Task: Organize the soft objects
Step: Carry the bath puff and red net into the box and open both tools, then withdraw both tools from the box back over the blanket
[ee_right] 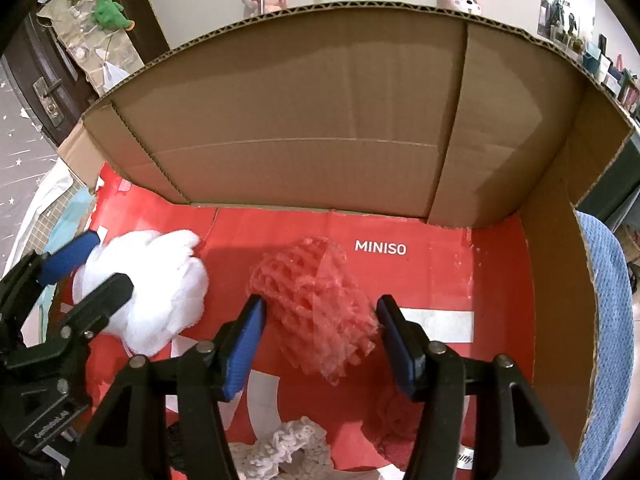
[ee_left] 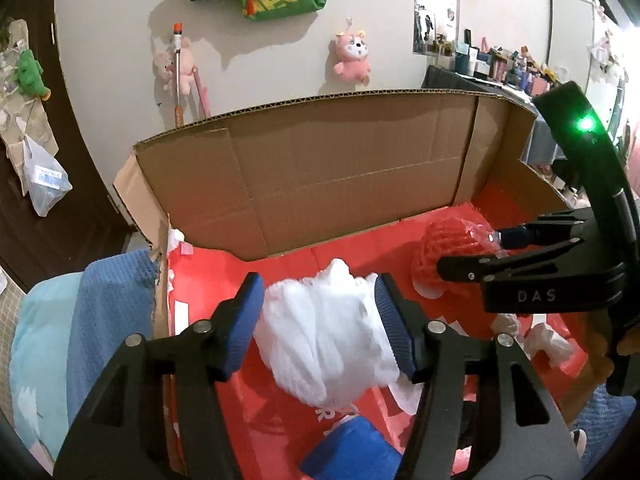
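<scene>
My left gripper (ee_left: 320, 320) is shut on a white foam net wad (ee_left: 324, 336) and holds it over the red floor of a cardboard box (ee_left: 340, 168). My right gripper (ee_right: 320, 332) is shut on a pink-red foam net (ee_right: 316, 308) inside the same box (ee_right: 304, 120). The left view shows the right gripper (ee_left: 476, 252) at the right, on the red net (ee_left: 448, 248). The right view shows the left gripper (ee_right: 92, 268) at the left, on the white wad (ee_right: 160, 280).
On the red "MINISO" floor (ee_right: 424, 276) lie a grey-white knitted piece (ee_right: 288, 448), a blue soft item (ee_left: 352, 452) and white scraps (ee_left: 548, 344). A blue towel (ee_left: 108, 320) drapes outside the box's left wall. Plush toys (ee_left: 354, 56) hang on the wall behind.
</scene>
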{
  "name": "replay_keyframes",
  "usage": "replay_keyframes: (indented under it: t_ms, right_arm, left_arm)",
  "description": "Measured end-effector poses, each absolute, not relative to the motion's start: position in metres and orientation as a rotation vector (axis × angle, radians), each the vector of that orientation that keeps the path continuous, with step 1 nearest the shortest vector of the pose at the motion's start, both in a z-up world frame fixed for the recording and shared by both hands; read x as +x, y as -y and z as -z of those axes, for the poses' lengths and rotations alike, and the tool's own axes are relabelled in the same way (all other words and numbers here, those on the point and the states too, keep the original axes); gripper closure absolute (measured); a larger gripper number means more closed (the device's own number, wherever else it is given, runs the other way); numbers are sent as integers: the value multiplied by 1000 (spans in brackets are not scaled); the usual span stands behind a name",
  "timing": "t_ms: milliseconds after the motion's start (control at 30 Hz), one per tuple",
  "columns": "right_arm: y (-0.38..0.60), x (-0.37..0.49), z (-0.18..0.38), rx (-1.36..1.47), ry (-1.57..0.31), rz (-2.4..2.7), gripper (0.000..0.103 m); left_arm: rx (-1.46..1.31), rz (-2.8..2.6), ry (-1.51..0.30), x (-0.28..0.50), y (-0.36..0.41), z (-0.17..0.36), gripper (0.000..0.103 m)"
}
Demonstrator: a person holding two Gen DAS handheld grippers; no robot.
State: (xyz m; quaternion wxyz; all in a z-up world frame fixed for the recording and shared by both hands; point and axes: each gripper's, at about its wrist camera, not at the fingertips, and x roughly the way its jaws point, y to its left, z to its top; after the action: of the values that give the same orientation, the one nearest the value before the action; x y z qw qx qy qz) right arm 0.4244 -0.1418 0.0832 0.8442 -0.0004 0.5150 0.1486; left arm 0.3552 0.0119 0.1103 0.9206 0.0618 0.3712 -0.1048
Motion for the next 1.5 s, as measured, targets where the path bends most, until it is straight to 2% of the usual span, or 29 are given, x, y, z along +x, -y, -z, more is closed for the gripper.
replay_keyframes:
  t_ms: [133, 267, 633, 733, 800, 867, 933, 1000, 1300, 1500]
  right_arm:
    - [143, 425, -83, 3, -1088, -315, 41]
    - [142, 425, -82, 5, -1088, -310, 36]
    - [145, 413, -95, 11, -1070, -300, 34]
    - [147, 402, -106, 15, -1048, -301, 24]
    - [147, 394, -115, 9, -1029, -301, 22]
    - [147, 383, -125, -2, -1012, -299, 22]
    - [148, 369, -135, -4, -989, -303, 21]
    - [150, 350, -148, -11, -956, -309, 14]
    - [167, 256, -196, -65, -774, -290, 1]
    - [182, 193, -218, -66, -652, -264, 0]
  left_arm:
    - [123, 216, -751, 355, -13, -114, 39]
    - [117, 219, -747, 353, -14, -115, 38]
    - [83, 229, -712, 330, -17, -130, 28]
    - [75, 227, -683, 314, -17, -139, 25]
    - [66, 228, -666, 302, -17, -146, 25]
    - [59, 225, -650, 289, -18, -153, 24]
    - [48, 224, -628, 274, -20, -159, 16]
    - [35, 224, -596, 257, -22, -166, 12]
    - [-3, 205, -508, 189, -28, -184, 6]
    - [-23, 195, -446, 140, -29, -191, 5]
